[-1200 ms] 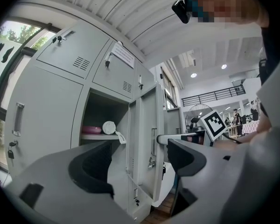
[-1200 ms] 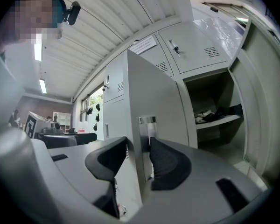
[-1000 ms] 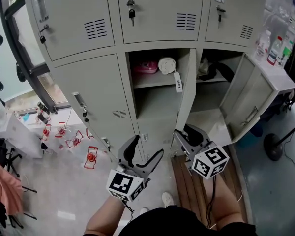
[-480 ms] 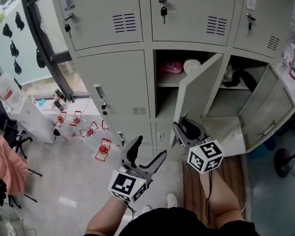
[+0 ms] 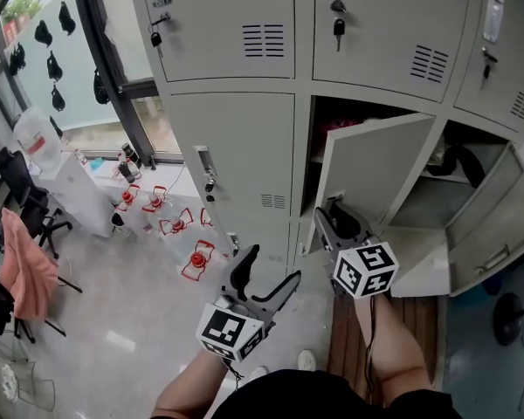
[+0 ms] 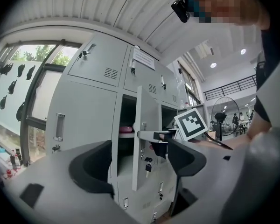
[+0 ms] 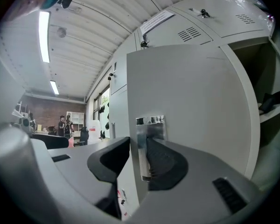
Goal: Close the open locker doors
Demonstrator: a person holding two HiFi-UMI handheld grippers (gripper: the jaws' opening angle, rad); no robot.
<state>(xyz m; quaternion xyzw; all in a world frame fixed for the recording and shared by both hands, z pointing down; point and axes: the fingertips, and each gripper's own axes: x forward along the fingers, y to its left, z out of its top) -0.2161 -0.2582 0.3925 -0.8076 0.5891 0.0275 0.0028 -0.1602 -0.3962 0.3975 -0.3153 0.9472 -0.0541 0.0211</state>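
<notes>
Grey lockers [image 5: 244, 155] fill the wall in the head view, with a window [image 5: 61, 68] and pale floor [image 5: 113, 304] off to the left. The middle door [image 5: 384, 168] stands tall and upright, about half swung. Its hinges are on the right, its free edge is on the left, and its outer face is turned out toward the person. The right gripper [image 5: 330, 209] sits at the lower part of that free edge. The far-right door [image 5: 493, 234] hangs wide open, with something dark [image 5: 463, 160] inside that compartment. The left gripper [image 5: 272, 264] hangs in open air, well clear of the lockers.

Left gripper view: its jaws are spread wide with nothing in them. The middle door shows nearly edge-on, a key [image 6: 148, 166] dangles from it, and a pink thing [image 6: 126, 129] sits on the shelf [image 6: 123, 135] inside.

Right gripper view: the jaws are partway in and have just been closing. The door's metal handle plate [image 7: 142, 148] is between them, with one pad right against it and a sliver of gap at the other jaw.
</notes>
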